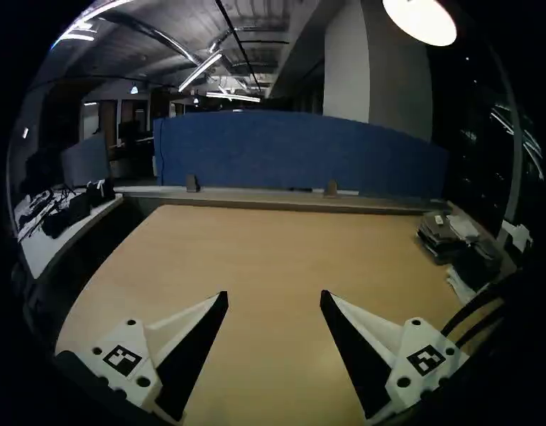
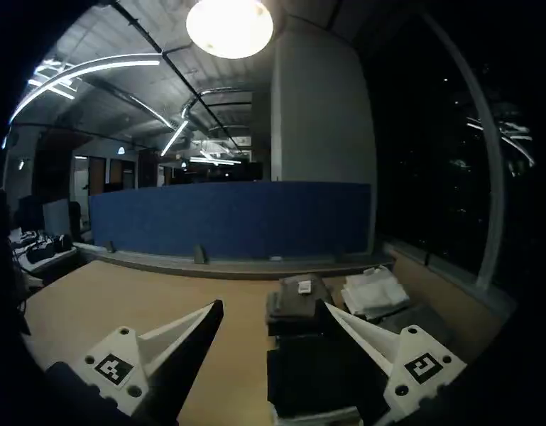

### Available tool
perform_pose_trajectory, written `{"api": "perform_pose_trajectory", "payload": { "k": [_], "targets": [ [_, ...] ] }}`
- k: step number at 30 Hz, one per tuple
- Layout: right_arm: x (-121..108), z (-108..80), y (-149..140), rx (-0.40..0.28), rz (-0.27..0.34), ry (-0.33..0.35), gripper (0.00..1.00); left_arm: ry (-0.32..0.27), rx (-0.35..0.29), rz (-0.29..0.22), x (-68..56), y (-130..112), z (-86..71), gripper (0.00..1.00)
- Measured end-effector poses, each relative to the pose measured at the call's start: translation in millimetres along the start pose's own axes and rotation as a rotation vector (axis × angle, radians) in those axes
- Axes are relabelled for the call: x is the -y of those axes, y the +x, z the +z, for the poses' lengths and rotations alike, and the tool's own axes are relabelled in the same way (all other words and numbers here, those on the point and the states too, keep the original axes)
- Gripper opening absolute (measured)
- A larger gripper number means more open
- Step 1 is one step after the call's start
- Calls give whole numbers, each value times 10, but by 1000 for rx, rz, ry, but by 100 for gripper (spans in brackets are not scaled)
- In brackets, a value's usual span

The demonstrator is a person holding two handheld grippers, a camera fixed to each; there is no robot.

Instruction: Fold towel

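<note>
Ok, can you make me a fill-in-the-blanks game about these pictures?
The divider behind the table is ___.
The left gripper and the right gripper are both ___, holding nothing.
The folded towels beside the dark stack are ___.
Missing words: blue, open, white.

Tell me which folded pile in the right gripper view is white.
The white pile, rightmost of the three on the table. The grey-brown pile beside it and the black pile in front are both dark.
</note>
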State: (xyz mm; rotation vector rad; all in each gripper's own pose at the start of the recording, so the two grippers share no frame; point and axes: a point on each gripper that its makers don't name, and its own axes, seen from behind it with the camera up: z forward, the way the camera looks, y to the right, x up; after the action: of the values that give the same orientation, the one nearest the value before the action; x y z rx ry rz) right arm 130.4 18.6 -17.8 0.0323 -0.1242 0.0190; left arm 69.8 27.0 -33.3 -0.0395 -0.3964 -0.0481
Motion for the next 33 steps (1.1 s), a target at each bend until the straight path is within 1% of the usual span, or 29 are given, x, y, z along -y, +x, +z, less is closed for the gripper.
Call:
{"api": "perform_pose_trajectory", "payload": {
  "k": [2, 5, 8, 11, 14, 17, 20, 26, 33],
  "targets": [
    [50, -29, 46, -17, 14, 1, 100, 7, -53, -3, 26, 137, -27, 96],
    [128, -61, 34, -25, 22, 6, 100, 14, -132, 7, 54, 320, -62, 96],
    [191, -72, -23, -7, 27, 17, 100, 30, -173, 29, 78, 446, -84, 96],
    [221, -83, -6, -8, 40, 18, 100, 31, -212, 45, 36, 562, -112, 96],
    [286, -99, 17, -14, 59, 27, 100, 15, -248, 50, -40, 643, -137, 96],
    [328, -99, 7, -7, 72, 32, 100, 6, -281, 51, -80, 703, -158, 96],
    [337, -105, -1, -5, 84, 27, 100, 4, -310, 56, -98, 735, -172, 96],
    [345, -129, -78, 10, 88, 22, 100, -9, -327, 64, -151, 766, -189, 97],
    [309, -160, -104, 20, 94, 14, 100, -6, -340, 58, -96, 796, -182, 96]
  ]
}}
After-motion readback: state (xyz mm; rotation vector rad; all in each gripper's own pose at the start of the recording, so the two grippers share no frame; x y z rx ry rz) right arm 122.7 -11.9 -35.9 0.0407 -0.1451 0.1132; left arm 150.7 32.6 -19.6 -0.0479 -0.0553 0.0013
